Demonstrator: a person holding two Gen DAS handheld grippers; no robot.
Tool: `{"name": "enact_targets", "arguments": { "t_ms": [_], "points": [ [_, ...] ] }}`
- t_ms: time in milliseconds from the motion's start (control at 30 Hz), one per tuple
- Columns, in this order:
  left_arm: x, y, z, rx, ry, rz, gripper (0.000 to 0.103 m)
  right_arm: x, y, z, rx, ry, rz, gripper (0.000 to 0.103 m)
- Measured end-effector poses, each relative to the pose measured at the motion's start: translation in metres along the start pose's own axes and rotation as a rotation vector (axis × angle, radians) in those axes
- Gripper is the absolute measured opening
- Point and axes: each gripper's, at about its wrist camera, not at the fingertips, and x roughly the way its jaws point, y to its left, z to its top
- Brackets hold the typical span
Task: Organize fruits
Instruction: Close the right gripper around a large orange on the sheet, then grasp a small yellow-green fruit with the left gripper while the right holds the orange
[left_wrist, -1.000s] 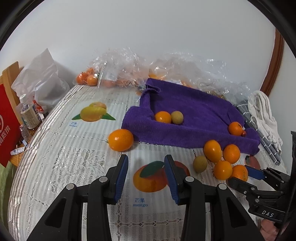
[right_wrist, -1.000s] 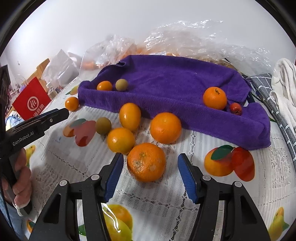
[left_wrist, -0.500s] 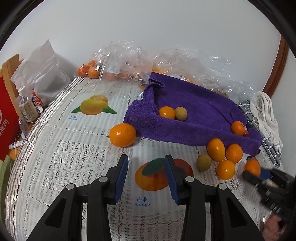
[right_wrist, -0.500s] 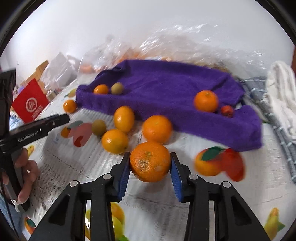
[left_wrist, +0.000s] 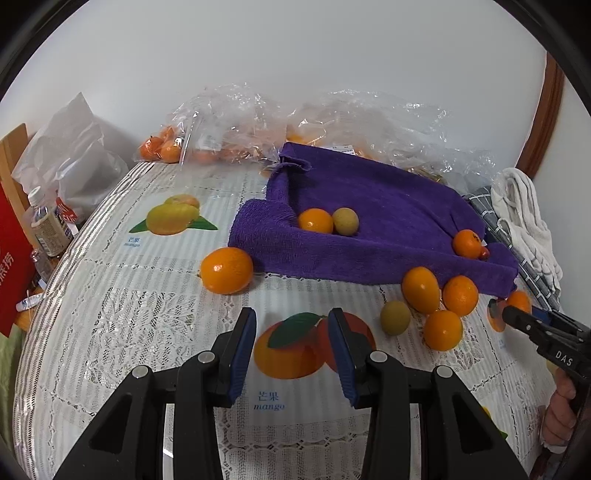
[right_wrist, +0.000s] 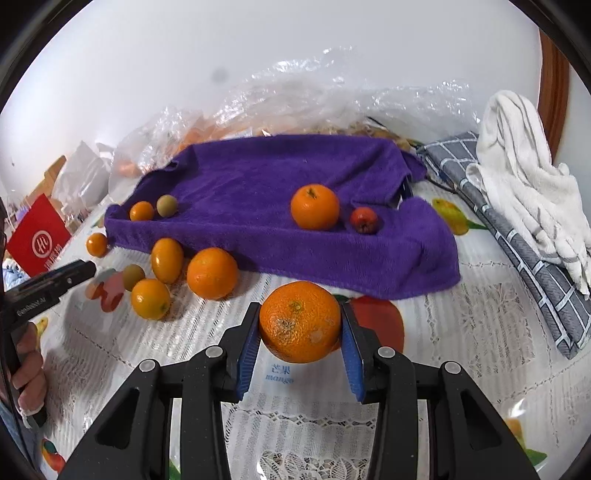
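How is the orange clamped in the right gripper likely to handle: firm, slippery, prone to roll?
The orange looks round and firm, so the right gripper probably holds it without squashing. Its pitted peel likely gives the pads fair grip. Set down on the flat tablecloth, it would probably roll.

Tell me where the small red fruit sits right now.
In the right wrist view, the small red fruit lies on the purple towel, right of centre, just right of an orange.

Fruits on towel — others before.
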Motion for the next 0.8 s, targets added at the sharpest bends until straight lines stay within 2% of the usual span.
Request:
{"name": "enact_targets", "arguments": {
  "t_ms": [133, 400, 533, 800],
  "points": [
    [-0.001, -0.003, 0.000, 0.012, -0.003, -0.002, 0.038, 0.001, 0.001, -0.005, -0.020, -0.004, -0.018, 0.041],
    [0.000, -0.014, -0.001, 0.073, 0.004, 0.014, 0.038, 0.016, 0.002, -0.010, -0.023, 0.060, -0.042, 0.041],
    [0.001, -0.014, -0.001, 0.072, 0.007, 0.012, 0.038, 0.018, 0.011, -0.011, -0.066, 0.063, -0.085, 0.041],
    [0.001, -0.018, -0.003, 0.077, 0.024, -0.055, 0.038, 0.014, 0.004, -0.011, -0.029, 0.047, -0.041, 0.041]
  ]
}}
